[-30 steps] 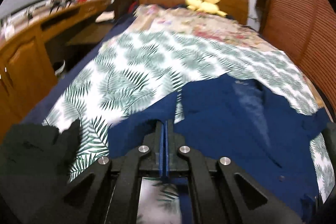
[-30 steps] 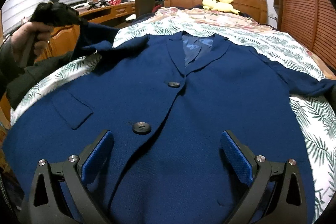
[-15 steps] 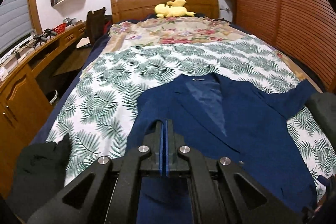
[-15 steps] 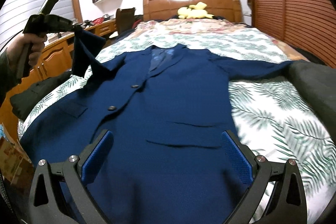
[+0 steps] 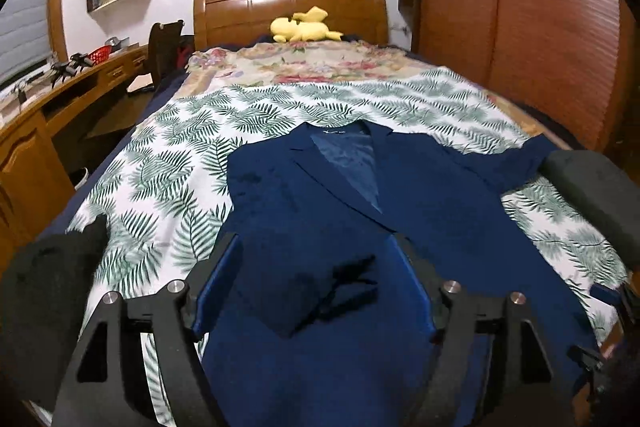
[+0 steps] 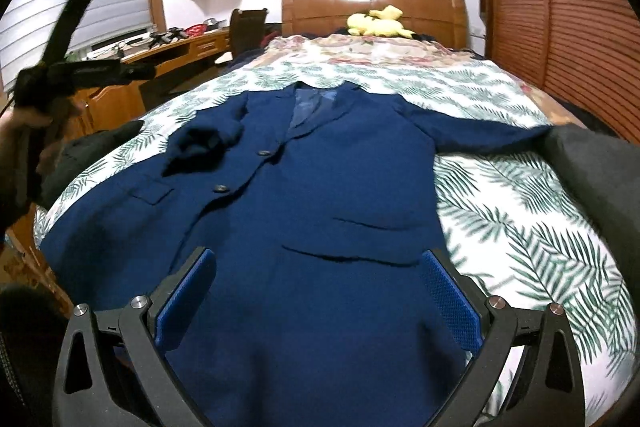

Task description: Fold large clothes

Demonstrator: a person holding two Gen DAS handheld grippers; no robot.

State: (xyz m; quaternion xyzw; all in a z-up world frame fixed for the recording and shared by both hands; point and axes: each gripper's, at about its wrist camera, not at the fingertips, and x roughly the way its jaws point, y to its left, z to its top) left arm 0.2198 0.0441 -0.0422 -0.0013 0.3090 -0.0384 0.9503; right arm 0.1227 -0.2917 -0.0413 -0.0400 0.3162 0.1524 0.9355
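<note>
Jacket: a navy suit jacket (image 6: 320,187) lies front up and mostly flat on the bed, collar toward the headboard, hem toward the cameras; two dark buttons show on the front.
Near sleeve: the sleeve (image 6: 204,147) on the desk side is folded in over the chest, its cuff crumpled and dark on the front panel.
Far sleeve: the other sleeve (image 6: 480,137) lies stretched out sideways toward the wardrobe side.
Left gripper: the left gripper (image 5: 316,283) has just been opening; its jaws now stand wide apart above the folded sleeve, blue pads clear of the cloth, nothing held.
Right gripper: the right gripper (image 6: 316,303) hovers over the hem with its jaws spread wide, pads not pressing on anything.
Hand: a hand (image 6: 28,131) holds the left gripper's grip at the left edge of the right wrist view.
Sheet: a white sheet with green leaves (image 6: 520,227) lies under the jacket.
Quilt: a floral quilt (image 5: 320,63) covers the head end.
Toy: a yellow plush toy (image 5: 304,29) sits against the wooden headboard (image 5: 288,7).
Dark clothes: dark garments (image 5: 44,275) lie at the bed's two side edges.
Desk: a wooden desk (image 5: 48,107) runs along the left wall.
</note>
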